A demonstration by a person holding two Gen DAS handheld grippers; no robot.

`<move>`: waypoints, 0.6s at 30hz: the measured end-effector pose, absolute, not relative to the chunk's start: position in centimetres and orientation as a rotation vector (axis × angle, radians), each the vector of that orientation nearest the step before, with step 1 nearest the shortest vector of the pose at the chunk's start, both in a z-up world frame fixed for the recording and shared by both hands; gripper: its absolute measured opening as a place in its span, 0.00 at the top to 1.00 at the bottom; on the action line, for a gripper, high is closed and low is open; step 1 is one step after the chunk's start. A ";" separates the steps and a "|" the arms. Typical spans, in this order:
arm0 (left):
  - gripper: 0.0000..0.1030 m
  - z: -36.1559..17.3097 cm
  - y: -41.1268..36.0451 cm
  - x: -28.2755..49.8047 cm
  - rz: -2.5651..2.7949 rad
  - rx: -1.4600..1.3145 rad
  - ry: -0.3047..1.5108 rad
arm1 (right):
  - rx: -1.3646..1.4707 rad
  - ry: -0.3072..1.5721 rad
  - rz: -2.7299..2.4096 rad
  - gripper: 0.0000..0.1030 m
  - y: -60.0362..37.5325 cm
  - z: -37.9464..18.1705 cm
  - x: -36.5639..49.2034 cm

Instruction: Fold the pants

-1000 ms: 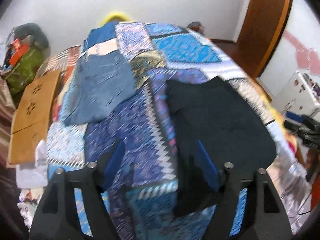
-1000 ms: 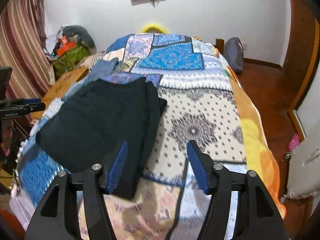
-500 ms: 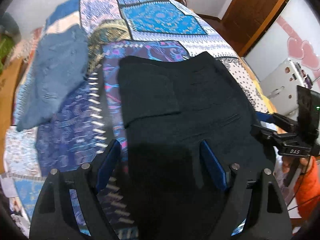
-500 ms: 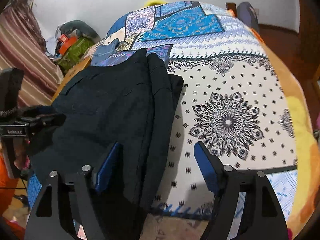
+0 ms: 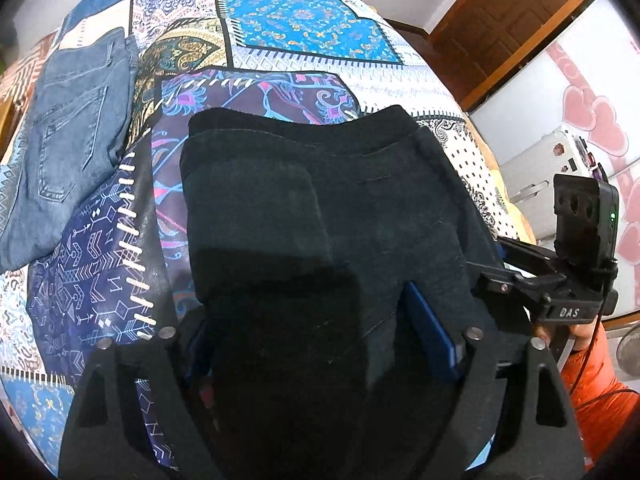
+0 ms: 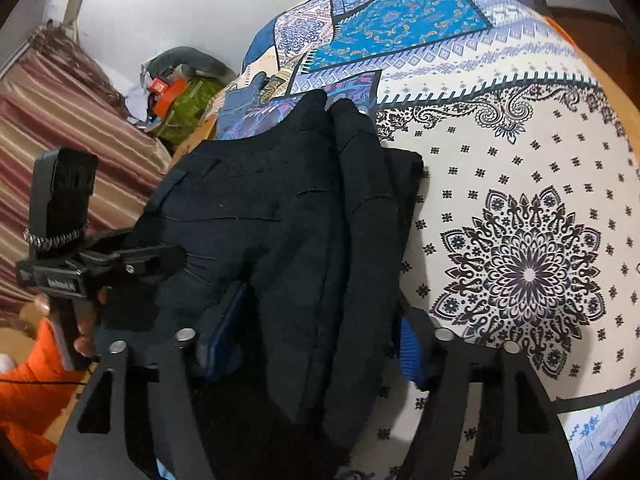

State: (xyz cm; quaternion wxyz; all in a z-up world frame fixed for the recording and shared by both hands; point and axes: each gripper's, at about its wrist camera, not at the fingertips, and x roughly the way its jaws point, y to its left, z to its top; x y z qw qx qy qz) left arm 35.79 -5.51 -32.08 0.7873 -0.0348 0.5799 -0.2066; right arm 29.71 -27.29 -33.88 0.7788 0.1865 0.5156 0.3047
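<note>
Folded black cloth pants [image 5: 320, 208] lay on the patchwork-print bedspread [image 5: 304, 28], near edge. Left black two-finger gripper [image 5: 320, 332] straddled the pants' near left part, jaws spread, cloth between them. Right black two-finger gripper [image 6: 312, 344] likewise straddled the right folded edge, unclenched. Folded blue denim jeans [image 5: 68, 140] lay apart at left.

left gripper [image 5: 320, 336] low, jaws spread wide, blue pads [image 5: 430, 330] on either side of dark cloth; left pad mostly hidden. right gripper [image 6: 316, 332] also low, jaws apart, pads [image 6: 409, 346] straddling cloth; contact unclear, perhaps touching. each gripper visible from other's camera, gripped by bare fingers [image 6: 86, 322], orange sleeve [image 5: 596, 376] behind.
</note>
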 end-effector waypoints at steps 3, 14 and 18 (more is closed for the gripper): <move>0.31 -31.4 -5.6 35.4 -0.445 -0.055 1.228 | 0.390 1.094 0.662 0.62 -27.2 -33.2 29.4; 0.80 -26.8 -6.2 32.1 -0.454 0.080 1.082 | 0.252 0.946 0.604 0.79 -26.1 -28.1 27.7; 0.81 -24.3 -5.3 31.3 -0.445 0.054 1.024 | 0.223 0.883 0.612 0.79 -25.6 -25.4 27.0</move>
